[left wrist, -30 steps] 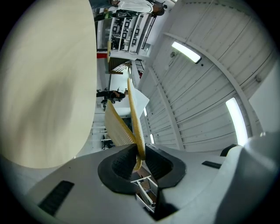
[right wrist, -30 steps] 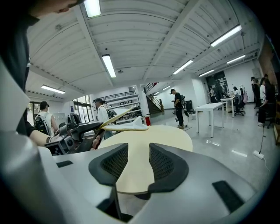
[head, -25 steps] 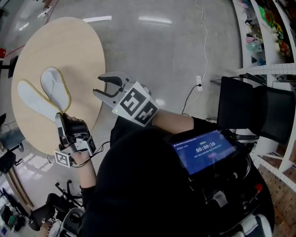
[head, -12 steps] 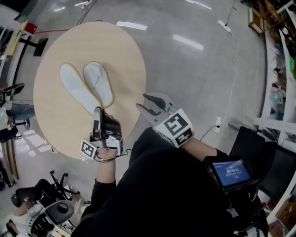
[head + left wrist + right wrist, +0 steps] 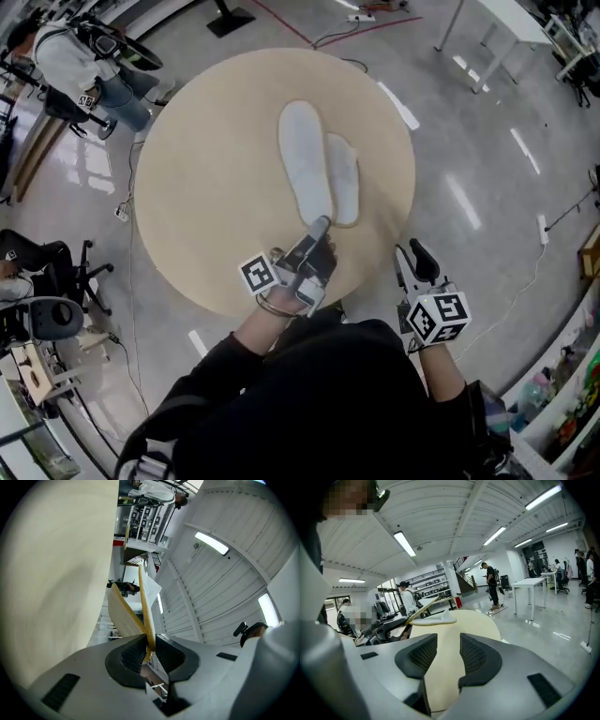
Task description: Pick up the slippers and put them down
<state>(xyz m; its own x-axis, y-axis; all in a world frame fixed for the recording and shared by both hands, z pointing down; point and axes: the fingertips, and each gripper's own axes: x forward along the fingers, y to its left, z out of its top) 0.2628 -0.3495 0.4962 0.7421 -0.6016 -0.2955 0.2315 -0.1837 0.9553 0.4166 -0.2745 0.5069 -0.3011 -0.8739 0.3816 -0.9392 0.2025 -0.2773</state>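
Note:
Two white slippers with yellow rims [image 5: 307,169] stretch side by side over the round beige table [image 5: 206,187]. My left gripper [image 5: 319,229] is at their heel ends, shut on both rims. In the left gripper view the yellow rims [image 5: 146,616] run out from between the pressed pads of the left gripper [image 5: 149,645]. My right gripper [image 5: 413,255] hangs by the table's right edge, open and empty. The right gripper view shows the right gripper [image 5: 447,651] with the tabletop between its pads, and the slippers [image 5: 433,618] beyond at the left.
A person [image 5: 75,56] stands at the far left beside chairs [image 5: 47,319]. A white table [image 5: 492,19] stands at the top right, with cables on the glossy grey floor. More people [image 5: 491,585] and a white desk [image 5: 532,584] lie beyond the round table.
The view has swung so the round table now lies straight ahead. My left gripper still holds the slipper heels. My right gripper has moved from mid-frame down to the table's right edge.

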